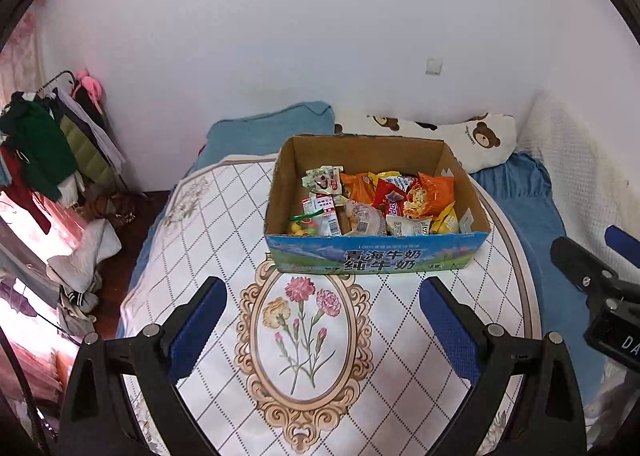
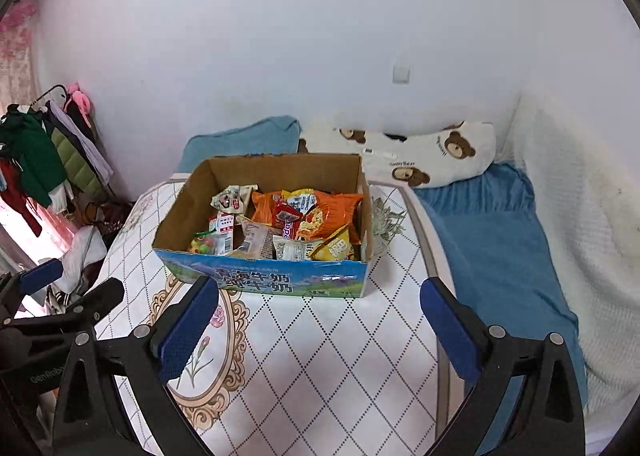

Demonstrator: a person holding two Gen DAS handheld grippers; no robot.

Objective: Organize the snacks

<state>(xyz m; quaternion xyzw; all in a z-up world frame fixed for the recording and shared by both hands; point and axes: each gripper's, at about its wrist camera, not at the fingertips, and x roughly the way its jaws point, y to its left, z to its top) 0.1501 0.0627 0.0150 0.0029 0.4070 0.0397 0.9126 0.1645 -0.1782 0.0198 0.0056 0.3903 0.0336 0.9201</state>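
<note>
An open cardboard milk box (image 1: 372,256) (image 2: 280,280) with a blue printed front stands on the round floral table (image 1: 200,240) (image 2: 340,356). It holds several snack packets: orange bags (image 1: 434,192) (image 2: 332,212), a red bar (image 1: 388,196) (image 2: 286,218), a yellow packet (image 2: 334,248), white packets (image 1: 322,180) and colourful candy (image 1: 304,226) (image 2: 202,244). My left gripper (image 1: 324,320) is open and empty, in front of the box. My right gripper (image 2: 320,320) is open and empty, in front of the box's right half. The right gripper also shows at the left wrist view's right edge (image 1: 600,276).
A bed with a blue blanket (image 2: 492,248) and a bear-print pillow (image 1: 460,136) (image 2: 420,156) lies behind and right of the table. A clothes rack (image 1: 52,144) (image 2: 44,152) stands at the left. A white wall is behind.
</note>
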